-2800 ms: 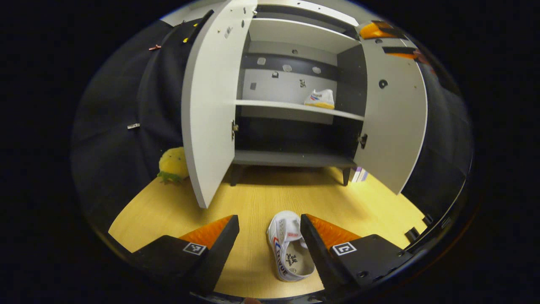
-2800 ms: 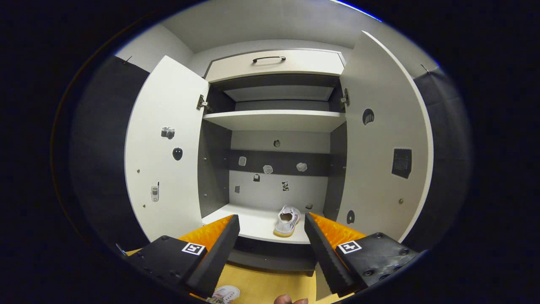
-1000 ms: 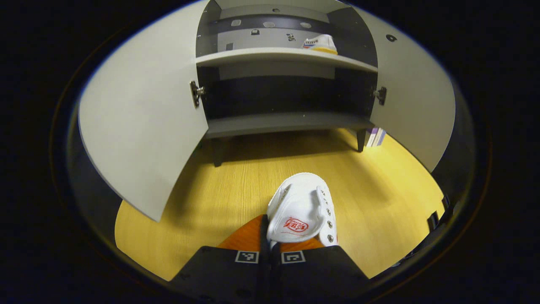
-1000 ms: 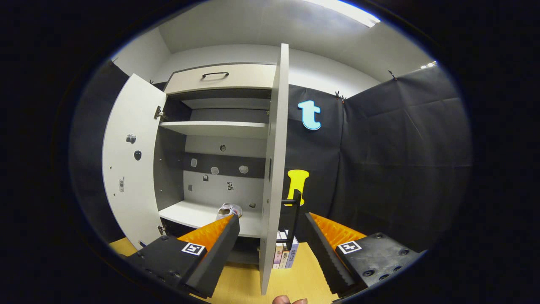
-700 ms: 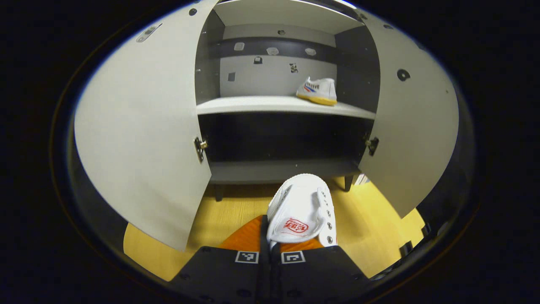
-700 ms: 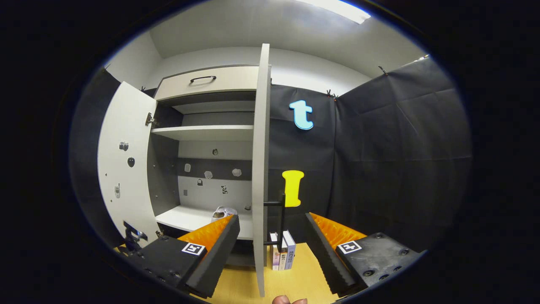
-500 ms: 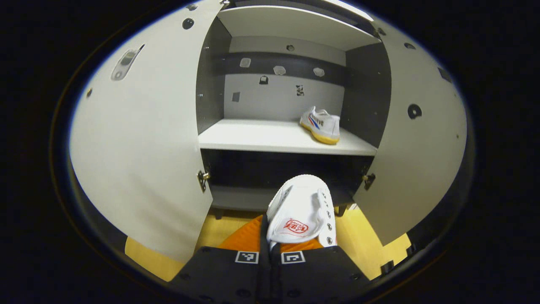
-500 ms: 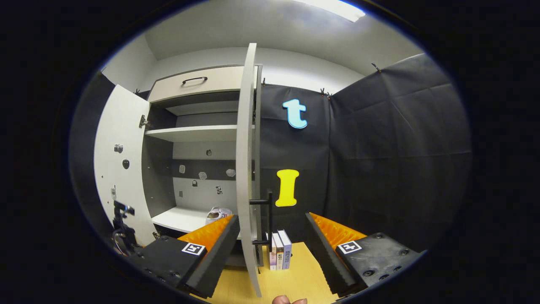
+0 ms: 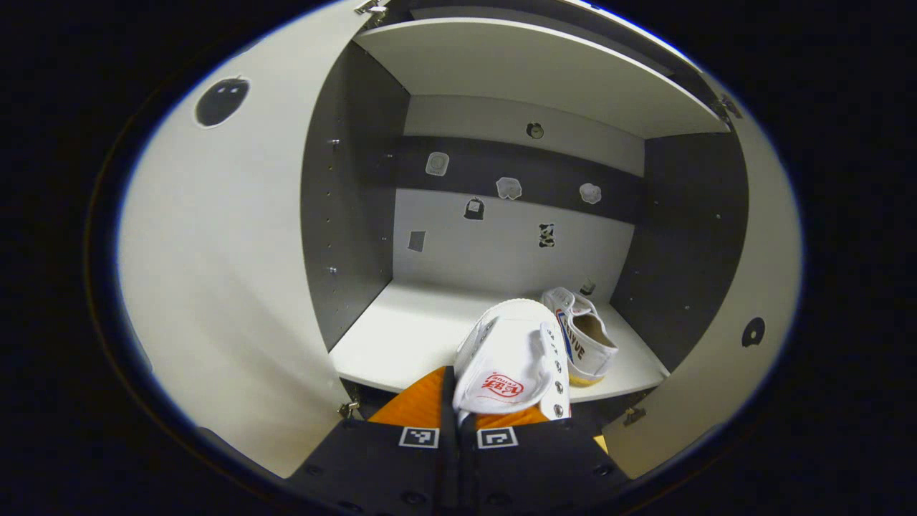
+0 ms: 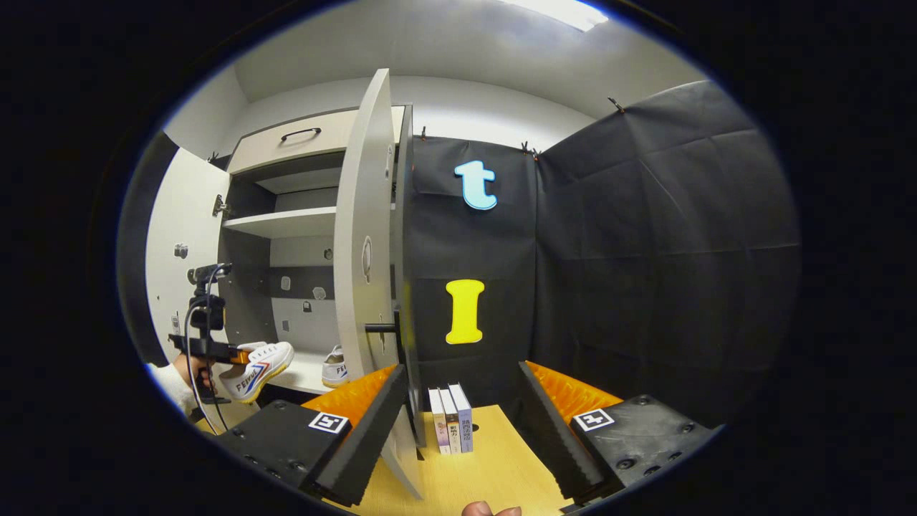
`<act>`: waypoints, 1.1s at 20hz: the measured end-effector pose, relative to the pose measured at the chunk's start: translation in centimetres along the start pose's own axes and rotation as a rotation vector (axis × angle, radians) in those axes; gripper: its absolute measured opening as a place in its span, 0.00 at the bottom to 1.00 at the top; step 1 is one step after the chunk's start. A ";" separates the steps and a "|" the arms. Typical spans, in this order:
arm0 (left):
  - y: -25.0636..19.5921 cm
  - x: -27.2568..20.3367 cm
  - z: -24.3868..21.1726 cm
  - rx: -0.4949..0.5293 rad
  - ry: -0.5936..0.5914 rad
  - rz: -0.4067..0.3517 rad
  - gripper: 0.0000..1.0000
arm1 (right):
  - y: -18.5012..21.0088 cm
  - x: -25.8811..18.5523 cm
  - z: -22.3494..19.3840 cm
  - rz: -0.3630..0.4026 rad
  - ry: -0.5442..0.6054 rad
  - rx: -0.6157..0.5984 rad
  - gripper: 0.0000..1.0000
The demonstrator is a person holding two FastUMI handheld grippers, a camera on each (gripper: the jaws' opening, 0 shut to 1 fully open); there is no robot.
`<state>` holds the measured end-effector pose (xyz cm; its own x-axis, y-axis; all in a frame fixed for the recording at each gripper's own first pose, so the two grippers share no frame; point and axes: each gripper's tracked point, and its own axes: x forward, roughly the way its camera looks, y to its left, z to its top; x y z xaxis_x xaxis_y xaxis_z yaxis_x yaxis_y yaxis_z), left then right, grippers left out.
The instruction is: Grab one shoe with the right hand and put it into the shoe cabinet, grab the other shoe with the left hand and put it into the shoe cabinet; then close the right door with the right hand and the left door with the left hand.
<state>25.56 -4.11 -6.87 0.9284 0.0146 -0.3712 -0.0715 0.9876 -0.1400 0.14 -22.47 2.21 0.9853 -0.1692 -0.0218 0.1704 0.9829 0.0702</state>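
**A:** Pinching a white shoe (image 9: 512,362), the left gripper (image 9: 458,412) has its fingers pressed together on the upper, toe pointing ahead toward the cabinet. Confirm from your side?

**B:** Confirmed. In the right gripper view the left gripper (image 10: 215,350) shows at far left with a hand (image 10: 188,369) on it; the held shoe (image 10: 256,369) sticks out sideways, level with the front edge of the shelf (image 10: 304,373) and just short of it.

**A:** Right gripper?

**B:** The right gripper (image 10: 462,401) is spread wide, nothing between the fingers. Beyond them stand the right door (image 10: 365,287), seen nearly edge-on, with its dark handle (image 10: 380,327), and a few upright books (image 10: 450,419) on the floor.

**A:** Surface and room.

**B:** Yellow wood-grain floor (image 10: 487,466); black cloth wall (image 10: 645,251) to the right; pale ceiling with a light strip. A drawer front with a dark handle (image 10: 301,133) sits atop the shoe cabinet (image 10: 286,222).

**A:** From the left gripper view: the white shelf (image 9: 408,337) has grey side walls, and small stickers on the back panel (image 9: 501,236). Left door (image 9: 222,287) swung open, right door (image 9: 738,344) open too. Second shoe (image 9: 584,344) rests on the shelf at the right, near the wall.

**B:** Look of the shoes?

**A:** Held one: white canvas, metal eyelets, red logo on the tongue. Shelved one: white, red and blue side stripes, yellowish sole, opening facing up.
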 end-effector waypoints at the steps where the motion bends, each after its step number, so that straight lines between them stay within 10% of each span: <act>1: 0.0 1.2 0.7 0.001 0.014 0.011 0.05 | -0.4 0.0 -0.2 -0.002 0.005 0.000 1.00; 13: 0.5 16.2 2.8 0.064 0.174 0.216 0.05 | -5.5 0.4 -1.5 -0.058 0.039 -0.016 0.98; 22: -0.2 17.9 1.6 0.150 0.236 0.244 0.17 | -7.0 0.0 -1.4 -0.091 0.036 -0.007 0.98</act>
<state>42.83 -3.79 -12.01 0.7797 0.2330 -0.5811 -0.2096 0.9718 0.1085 -1.04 -29.21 0.36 0.9647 -0.2555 -0.0635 0.2592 0.9640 0.0591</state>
